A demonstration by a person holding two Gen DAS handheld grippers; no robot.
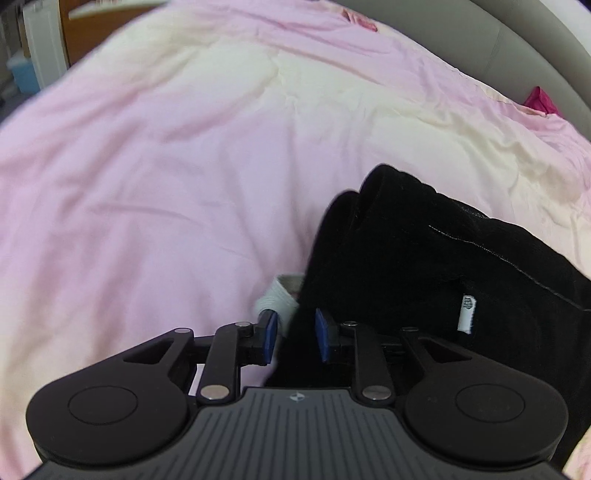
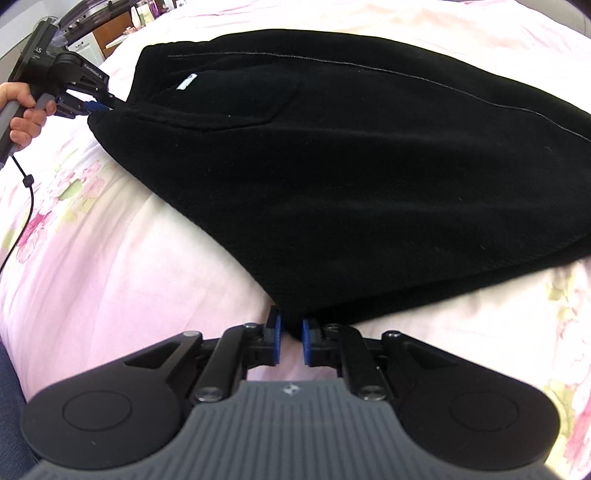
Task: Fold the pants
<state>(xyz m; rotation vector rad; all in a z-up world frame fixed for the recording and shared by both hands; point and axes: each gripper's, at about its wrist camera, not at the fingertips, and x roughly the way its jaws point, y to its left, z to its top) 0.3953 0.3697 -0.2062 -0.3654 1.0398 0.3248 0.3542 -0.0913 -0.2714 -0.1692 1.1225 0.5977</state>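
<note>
Black pants point(image 2: 332, 166) lie folded on a pink bed cover point(image 2: 110, 258), with a small white label point(image 2: 186, 82) on top. My right gripper point(image 2: 291, 332) pinches the near corner of the cloth between its blue pads. At the far left, my left gripper point(image 2: 98, 107), held by a hand point(image 2: 26, 110), grips the opposite corner. In the left wrist view the pants point(image 1: 424, 266) bunch up to the right, and black cloth fills the gap of the left gripper point(image 1: 295, 325). A pale grey bit of lining point(image 1: 279, 295) shows beside its left pad.
The pink cover point(image 1: 166, 184) spreads wide to the left and far side. A grey padded headboard point(image 1: 535, 55) curves along the far right, with a magenta item point(image 1: 539, 99) by it. Wooden furniture point(image 1: 96, 33) stands beyond the bed. A black cable point(image 2: 27, 184) hangs from the left gripper's handle.
</note>
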